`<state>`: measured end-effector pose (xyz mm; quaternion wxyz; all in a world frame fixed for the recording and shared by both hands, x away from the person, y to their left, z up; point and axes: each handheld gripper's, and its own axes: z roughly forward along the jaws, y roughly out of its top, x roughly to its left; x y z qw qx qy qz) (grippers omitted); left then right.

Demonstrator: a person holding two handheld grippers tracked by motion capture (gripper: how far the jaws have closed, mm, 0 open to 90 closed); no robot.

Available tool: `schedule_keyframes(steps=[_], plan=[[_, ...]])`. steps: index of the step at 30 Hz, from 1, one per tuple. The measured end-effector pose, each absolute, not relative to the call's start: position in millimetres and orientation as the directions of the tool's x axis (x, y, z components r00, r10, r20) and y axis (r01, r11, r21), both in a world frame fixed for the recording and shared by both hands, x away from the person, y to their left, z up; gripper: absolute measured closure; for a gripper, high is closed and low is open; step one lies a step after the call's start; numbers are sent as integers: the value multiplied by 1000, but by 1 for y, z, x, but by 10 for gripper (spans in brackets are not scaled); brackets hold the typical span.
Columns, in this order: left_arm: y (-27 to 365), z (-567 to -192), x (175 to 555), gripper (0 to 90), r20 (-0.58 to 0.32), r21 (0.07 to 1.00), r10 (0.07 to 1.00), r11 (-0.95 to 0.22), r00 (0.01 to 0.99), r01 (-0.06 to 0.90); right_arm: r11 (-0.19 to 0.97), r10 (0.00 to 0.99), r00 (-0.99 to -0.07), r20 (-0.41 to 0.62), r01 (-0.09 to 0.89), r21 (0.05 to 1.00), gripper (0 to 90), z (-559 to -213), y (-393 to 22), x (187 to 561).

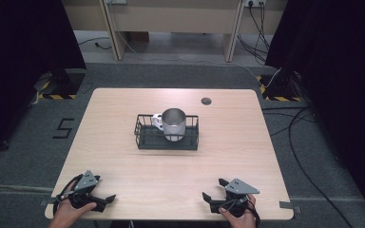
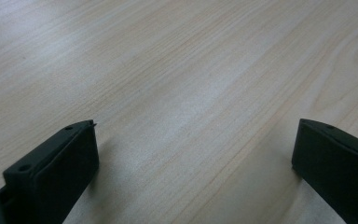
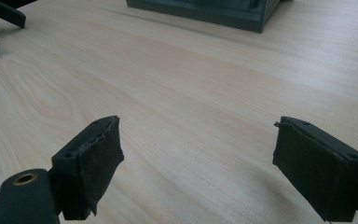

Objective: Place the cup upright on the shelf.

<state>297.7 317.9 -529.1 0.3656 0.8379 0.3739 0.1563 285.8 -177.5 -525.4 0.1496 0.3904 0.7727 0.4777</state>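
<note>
High view: left gripper (image 1: 105, 199) and right gripper (image 1: 213, 190) rest on the table (image 1: 123, 166). Both gape wide, gripping nothing, well apart from the basket (image 1: 145, 137).

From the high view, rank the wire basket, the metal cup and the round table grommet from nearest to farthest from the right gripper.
From the right gripper, at the table's near right edge:
1. Wire basket, table centre; its near rim comes first.
2. Metal cup, upright inside the basket, towards its right.
3. Round grommet, beyond the basket, near the far edge.

A light wooden desk (image 1: 123, 166) fills the frame's centre, with a dark round grommet (image 1: 206, 100) toward its upper right. Black cables (image 1: 309, 156) cross the grey floor (image 1: 19, 156) at right.
</note>
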Motion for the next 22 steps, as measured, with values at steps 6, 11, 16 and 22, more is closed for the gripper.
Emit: schedule_keyframes(steps=[6, 11, 16, 22], plan=[[318, -529, 298, 0, -12, 730, 741, -453, 671, 512, 246, 748, -648, 144, 472, 846, 151, -528, -177, 286], [318, -529, 298, 0, -12, 730, 741, -452, 671, 513, 251, 749, -647, 142, 475, 844, 151, -529, -176, 286], [318, -529, 298, 0, -12, 730, 741, -453, 672, 512, 249, 752, -644, 143, 478, 843, 151, -528, -177, 285], [318, -529, 298, 0, -11, 730, 741, -453, 671, 512, 250, 752, -645, 136, 471, 846, 152, -527, -177, 284]])
